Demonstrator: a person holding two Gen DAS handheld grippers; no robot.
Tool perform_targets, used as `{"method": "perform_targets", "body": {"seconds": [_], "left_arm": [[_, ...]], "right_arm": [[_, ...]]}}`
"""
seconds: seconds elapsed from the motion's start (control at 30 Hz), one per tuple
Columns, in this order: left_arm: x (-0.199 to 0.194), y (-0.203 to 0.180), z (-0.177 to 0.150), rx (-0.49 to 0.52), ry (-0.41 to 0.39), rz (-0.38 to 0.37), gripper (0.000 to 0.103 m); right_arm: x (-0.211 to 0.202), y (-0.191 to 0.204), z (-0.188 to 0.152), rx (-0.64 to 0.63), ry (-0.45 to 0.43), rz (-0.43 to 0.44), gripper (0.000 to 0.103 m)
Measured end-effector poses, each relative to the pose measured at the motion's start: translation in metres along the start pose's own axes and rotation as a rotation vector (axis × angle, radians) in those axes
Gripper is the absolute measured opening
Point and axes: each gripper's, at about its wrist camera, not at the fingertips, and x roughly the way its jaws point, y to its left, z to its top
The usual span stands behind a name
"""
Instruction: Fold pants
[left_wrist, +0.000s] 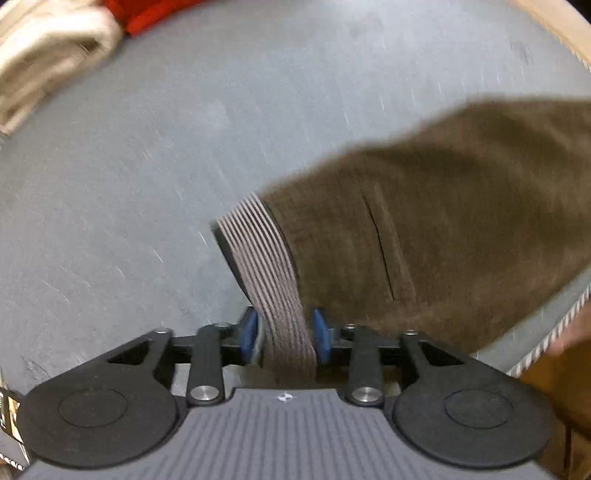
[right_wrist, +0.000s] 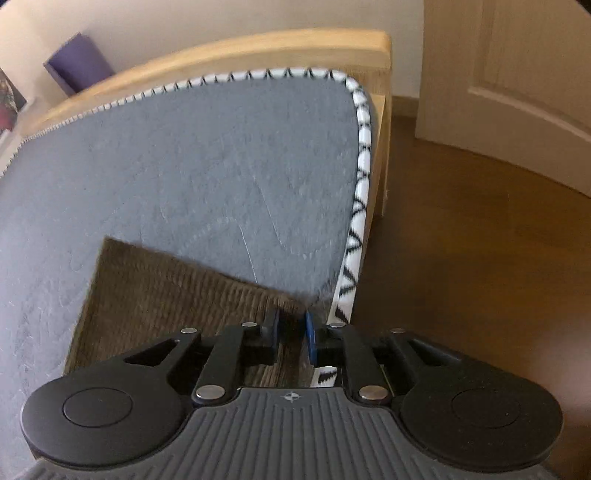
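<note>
Two grippers clamped on one garment. Grey bed cover (right_wrist: 207, 158), zigzag-trimmed edge, under everything. Brown pants (left_wrist: 424, 229) spread across cover, lifted at near edge. Ribbed waistband (left_wrist: 273, 266) running straight down between left gripper (left_wrist: 285, 334) blue pads, pinched tight. Right gripper (right_wrist: 291, 334) closed on pants edge (right_wrist: 166, 291), beside cover trim. Cream and red clothes (left_wrist: 48, 48) far off.

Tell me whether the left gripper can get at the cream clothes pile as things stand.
Probably not yet: the left gripper is shut on the brown pants' ribbed waistband. Bare grey bedcover lies between it and the cream pile.
</note>
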Motion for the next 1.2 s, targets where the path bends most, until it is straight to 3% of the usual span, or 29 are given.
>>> {"method": "perform_targets", "body": {"seconds": [0.03, 0.1, 0.17, 0.23, 0.3, 0.37, 0.43, 0.53, 0.67, 0.9, 1.03, 1.07, 1.1, 1.13, 1.2], "left_arm": [[-0.008, 0.001, 0.002, -0.009, -0.050, 0.019, 0.050], [-0.022, 0.001, 0.008, -0.033, -0.140, 0.001, 0.051], [-0.028, -0.002, 0.012, -0.053, -0.184, -0.076, 0.050], [-0.023, -0.010, 0.014, -0.040, -0.162, -0.181, 0.049], [-0.002, -0.022, 0.011, 0.016, -0.048, -0.218, 0.049], [0.031, -0.036, 0.001, 0.115, 0.142, -0.139, 0.046], [0.037, -0.046, -0.002, 0.211, 0.157, -0.107, 0.044], [0.025, -0.031, 0.012, 0.084, 0.093, -0.159, 0.045], [0.009, -0.007, 0.034, -0.074, -0.025, -0.172, 0.051], [0.013, 0.006, 0.056, -0.178, -0.059, -0.106, 0.051], [0.024, 0.015, 0.071, -0.238, -0.079, -0.081, 0.052], [0.025, 0.022, 0.076, -0.256, -0.079, -0.074, 0.054], [0.028, 0.029, 0.081, -0.278, -0.075, -0.064, 0.063], [0.033, 0.035, 0.084, -0.307, -0.065, -0.050, 0.074], [0.045, 0.048, 0.089, -0.384, -0.023, -0.035, 0.078]], "right_arm": [[-0.004, 0.001, 0.001, 0.003, -0.024, -0.004, 0.016], [-0.018, 0.003, 0.004, -0.012, -0.110, -0.024, 0.021], [-0.032, 0.012, 0.004, -0.039, -0.205, -0.018, 0.027], [-0.036, 0.021, 0.005, -0.059, -0.248, 0.036, 0.028], [-0.036, 0.035, 0.003, -0.090, -0.232, 0.134, 0.028], [-0.028, 0.053, 0.000, -0.124, -0.169, 0.245, 0.030], [-0.018, 0.073, -0.004, -0.162, -0.097, 0.323, 0.034], [0.004, 0.104, -0.015, -0.211, 0.018, 0.386, 0.039], [0.030, 0.137, -0.023, -0.224, 0.079, 0.385, 0.040], [0.073, 0.180, -0.031, -0.185, 0.135, 0.306, 0.040], [0.080, 0.203, -0.039, -0.282, 0.104, 0.205, 0.040], [0.079, 0.209, -0.041, -0.314, 0.092, 0.176, 0.035], [0.079, 0.215, -0.043, -0.337, 0.080, 0.140, 0.022], [0.079, 0.219, -0.045, -0.354, 0.067, 0.099, 0.017], [0.077, 0.218, -0.043, -0.370, 0.057, 0.065, 0.007]]}}
